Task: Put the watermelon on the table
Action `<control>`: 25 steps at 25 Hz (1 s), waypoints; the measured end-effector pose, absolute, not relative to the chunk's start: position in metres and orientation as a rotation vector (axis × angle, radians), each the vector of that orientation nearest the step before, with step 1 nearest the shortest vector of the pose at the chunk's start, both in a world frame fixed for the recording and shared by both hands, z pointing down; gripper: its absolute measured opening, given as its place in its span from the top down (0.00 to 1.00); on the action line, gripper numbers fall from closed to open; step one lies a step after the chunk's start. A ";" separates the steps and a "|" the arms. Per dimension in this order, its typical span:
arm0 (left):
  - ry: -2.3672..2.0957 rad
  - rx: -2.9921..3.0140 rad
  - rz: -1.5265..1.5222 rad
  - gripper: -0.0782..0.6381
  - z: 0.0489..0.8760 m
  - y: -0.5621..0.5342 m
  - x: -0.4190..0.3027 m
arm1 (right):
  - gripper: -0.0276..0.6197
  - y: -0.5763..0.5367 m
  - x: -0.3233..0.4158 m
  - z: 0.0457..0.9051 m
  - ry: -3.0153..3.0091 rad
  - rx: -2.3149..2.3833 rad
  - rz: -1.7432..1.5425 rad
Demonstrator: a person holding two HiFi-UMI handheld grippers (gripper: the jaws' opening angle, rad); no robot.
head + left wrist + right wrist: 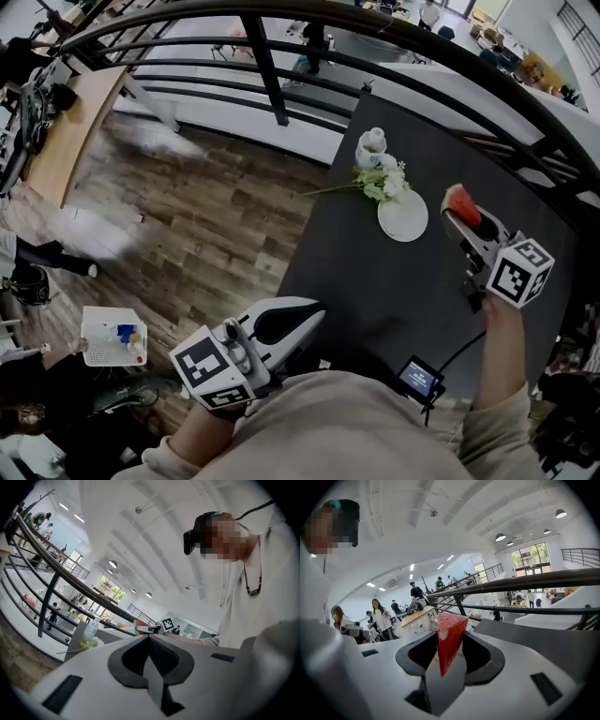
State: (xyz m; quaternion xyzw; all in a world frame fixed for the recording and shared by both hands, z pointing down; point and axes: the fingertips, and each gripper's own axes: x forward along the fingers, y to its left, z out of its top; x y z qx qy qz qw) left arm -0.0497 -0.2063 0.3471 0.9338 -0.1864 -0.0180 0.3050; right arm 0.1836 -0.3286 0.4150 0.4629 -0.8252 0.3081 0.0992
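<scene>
Right gripper (465, 218) clamped on a red watermelon wedge (458, 201), green rind end down between the fingers, red end poking out past the fingertips. In the right gripper view the wedge (449, 637) stands upright between both pads of the right gripper (448, 660), gripped from each side. Wedge is held over the dark table (375, 281), can't tell if it touches the top. White round plate (403, 217) sits on the table just beside the right fingertips, on their left in the head view, apart from the wedge. Spray of white flowers (380, 178) lies past the plate, farther from the fingers, with a white bottle (371, 143) beyond it.

Left gripper (314, 317) is low at the table's near left edge, well apart from the wedge. In its own view the left gripper (149, 640) has fingers closed tip to tip, with nothing between them. Small screen device (420, 378) with a cable sits at the near table edge, between the two grippers. Wood plank floor (206, 206) left of the left fingers
</scene>
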 end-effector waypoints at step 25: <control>-0.663 2.374 -0.017 0.88 0.383 -0.197 -0.082 | 0.68 -0.378 0.203 0.593 -2.155 1.333 1.209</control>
